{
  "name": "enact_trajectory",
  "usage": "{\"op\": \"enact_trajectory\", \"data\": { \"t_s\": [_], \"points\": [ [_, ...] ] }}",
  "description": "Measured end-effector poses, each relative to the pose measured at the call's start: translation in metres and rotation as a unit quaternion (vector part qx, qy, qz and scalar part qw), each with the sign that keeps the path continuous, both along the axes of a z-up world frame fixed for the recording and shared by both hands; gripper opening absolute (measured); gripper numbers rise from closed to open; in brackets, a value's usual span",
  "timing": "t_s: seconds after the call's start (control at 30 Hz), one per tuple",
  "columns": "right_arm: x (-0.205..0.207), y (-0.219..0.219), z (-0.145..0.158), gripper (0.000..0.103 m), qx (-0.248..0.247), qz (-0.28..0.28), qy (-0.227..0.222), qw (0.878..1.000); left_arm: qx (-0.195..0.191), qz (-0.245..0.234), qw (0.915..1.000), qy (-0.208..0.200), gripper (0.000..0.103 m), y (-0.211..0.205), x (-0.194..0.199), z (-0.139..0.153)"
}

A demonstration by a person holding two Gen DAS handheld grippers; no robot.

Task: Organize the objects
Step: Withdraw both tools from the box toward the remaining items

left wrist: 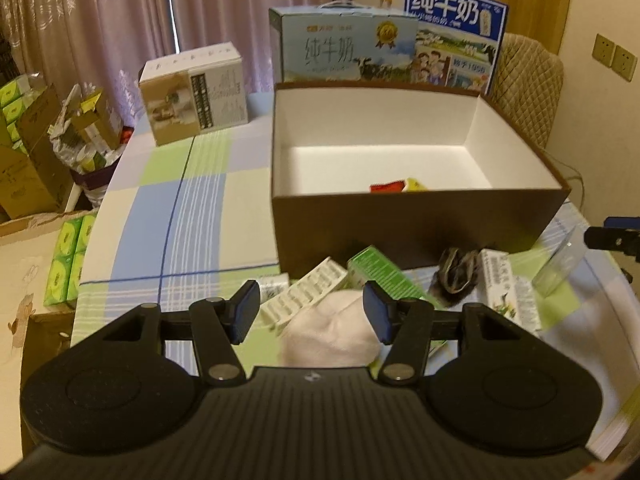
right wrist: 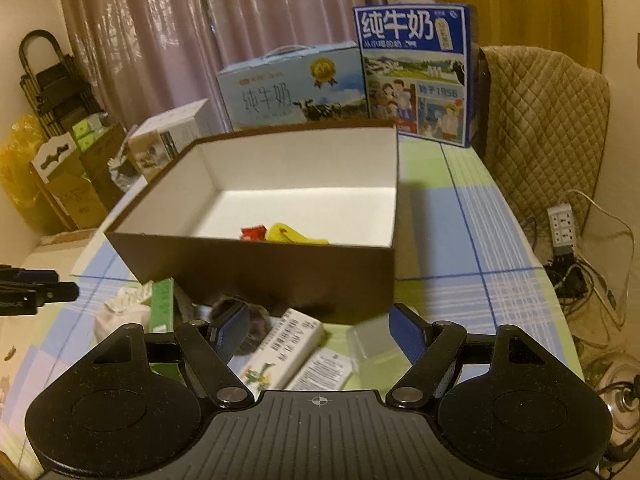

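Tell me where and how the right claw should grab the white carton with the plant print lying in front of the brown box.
Probably across the narrow width of the white carton, near its middle, coming straight down from above. It lies flat on the tablecloth, its long axis diagonal, so turn the open right claw to put the fingers on its two long sides. The leaflet and clear plastic box crowd its right.

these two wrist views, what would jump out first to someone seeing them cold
The big brown open box with white inside fills the table's middle, holding only a red packet and a yellow item. Small items clutter the checked tablecloth in front of it, and two milk cartons stand behind.
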State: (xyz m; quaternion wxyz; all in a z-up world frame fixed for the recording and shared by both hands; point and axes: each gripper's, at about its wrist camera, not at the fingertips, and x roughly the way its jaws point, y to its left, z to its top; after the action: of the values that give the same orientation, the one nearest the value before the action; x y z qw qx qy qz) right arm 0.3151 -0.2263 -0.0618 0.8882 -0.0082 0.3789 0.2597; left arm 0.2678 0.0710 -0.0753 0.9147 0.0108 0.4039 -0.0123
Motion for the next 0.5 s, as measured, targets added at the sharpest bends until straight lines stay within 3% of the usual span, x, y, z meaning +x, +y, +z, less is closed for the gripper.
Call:
{"op": "enact_trajectory", "data": {
  "t_s": [0.23, 0.5],
  "points": [
    [0.007, -0.008, -0.010, 0.074, -0.011, -0.025, 0.022, 0.999, -0.007, 0.012, 0.9998, 0.016, 0.053, 0.015, 0.002, -0.011],
    [0.027, -0.024, -0.023, 0.074, 0.016, -0.080, 0.076, 0.994, -0.007, 0.019, 0.9994, 0.029, 0.053, 0.021, 0.007, -0.019]
  ]
}}
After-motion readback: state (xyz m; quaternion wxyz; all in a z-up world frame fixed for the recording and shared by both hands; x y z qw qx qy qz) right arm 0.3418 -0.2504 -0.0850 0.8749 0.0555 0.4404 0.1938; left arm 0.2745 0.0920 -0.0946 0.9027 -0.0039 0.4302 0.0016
